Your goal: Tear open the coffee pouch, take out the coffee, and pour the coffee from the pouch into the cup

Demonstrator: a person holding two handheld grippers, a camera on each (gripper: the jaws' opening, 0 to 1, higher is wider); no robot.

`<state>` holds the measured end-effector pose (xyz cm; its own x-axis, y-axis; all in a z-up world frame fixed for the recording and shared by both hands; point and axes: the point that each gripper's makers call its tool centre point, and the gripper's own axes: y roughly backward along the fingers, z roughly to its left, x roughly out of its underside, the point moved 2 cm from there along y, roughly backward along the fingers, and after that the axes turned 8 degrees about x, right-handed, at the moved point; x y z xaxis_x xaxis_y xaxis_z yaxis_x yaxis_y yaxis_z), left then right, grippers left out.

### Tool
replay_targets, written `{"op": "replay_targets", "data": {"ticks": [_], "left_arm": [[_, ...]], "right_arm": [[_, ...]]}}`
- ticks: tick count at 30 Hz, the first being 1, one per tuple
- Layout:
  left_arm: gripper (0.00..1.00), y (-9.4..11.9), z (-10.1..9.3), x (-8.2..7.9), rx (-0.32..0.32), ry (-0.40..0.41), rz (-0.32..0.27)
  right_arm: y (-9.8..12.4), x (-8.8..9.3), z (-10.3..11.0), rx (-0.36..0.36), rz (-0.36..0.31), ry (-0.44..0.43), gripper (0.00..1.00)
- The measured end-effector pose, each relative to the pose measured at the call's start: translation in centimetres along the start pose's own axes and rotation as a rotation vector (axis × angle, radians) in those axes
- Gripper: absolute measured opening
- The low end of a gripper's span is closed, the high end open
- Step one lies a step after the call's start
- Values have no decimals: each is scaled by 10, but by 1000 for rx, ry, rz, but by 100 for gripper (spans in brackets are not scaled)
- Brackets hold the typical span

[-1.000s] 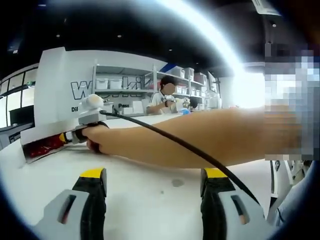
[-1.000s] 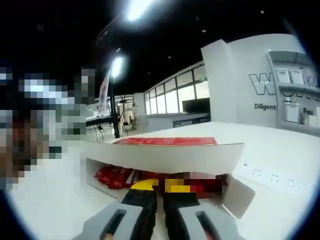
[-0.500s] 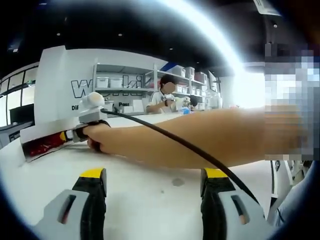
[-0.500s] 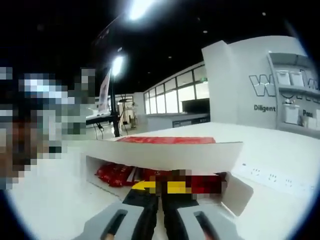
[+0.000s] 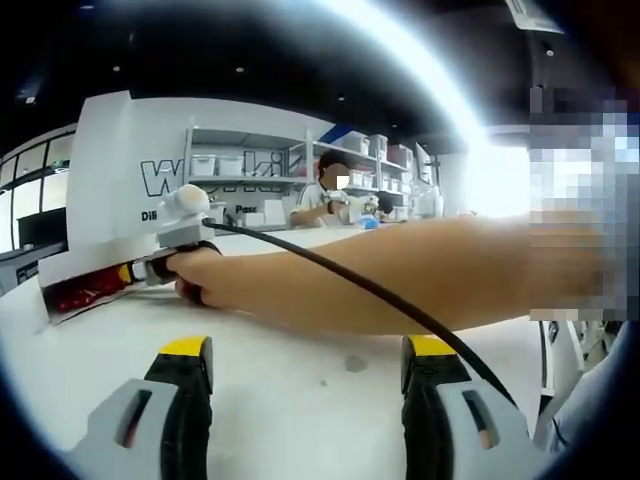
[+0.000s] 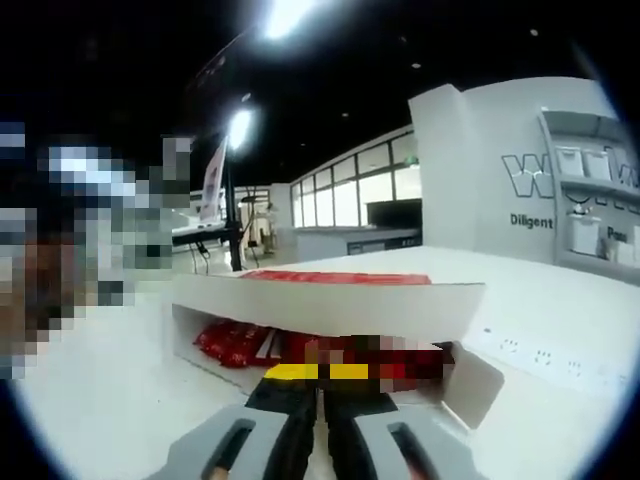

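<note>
At the bottom of the left gripper view, the left gripper [image 5: 307, 385] is hovering over the white table [image 5: 300, 410] with its yellow-tipped jaws standing wide apart, nothing between them. Just beyond, the person's bare forearm [image 5: 400, 275] is stretching across the view, a black cable [image 5: 380, 295] lying over it. At the end of that arm the hand is gripping the right gripper [image 5: 165, 262], whose tip is reaching into the open end of a white carton [image 5: 95, 275] lying on its side on the table. Farther back, a person [image 5: 325, 200] is standing by white shelving [image 5: 250, 170].

At the bottom of the right gripper view, the right gripper [image 6: 320, 372] is sitting with its jaws pressed together at the mouth of the white carton [image 6: 330, 305]. Red coffee pouches [image 6: 235, 342] are lying inside the carton, under its red-printed top flap. A mosaic patch is covering the jaw tips, so I cannot tell whether a pouch is pinched between them. Behind the carton, windows [image 6: 350, 200] are showing.
</note>
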<state>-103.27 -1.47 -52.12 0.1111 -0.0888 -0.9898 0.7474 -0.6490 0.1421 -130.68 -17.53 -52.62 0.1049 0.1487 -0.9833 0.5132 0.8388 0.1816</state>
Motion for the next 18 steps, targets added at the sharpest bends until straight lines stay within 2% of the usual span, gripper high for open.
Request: {"op": "replay_targets", "data": {"ticks": [18], "left_arm": [[79,0,-1,1,2,13,2]], "right_arm": [[12,1,-1,-4,-8,16,2]]}}
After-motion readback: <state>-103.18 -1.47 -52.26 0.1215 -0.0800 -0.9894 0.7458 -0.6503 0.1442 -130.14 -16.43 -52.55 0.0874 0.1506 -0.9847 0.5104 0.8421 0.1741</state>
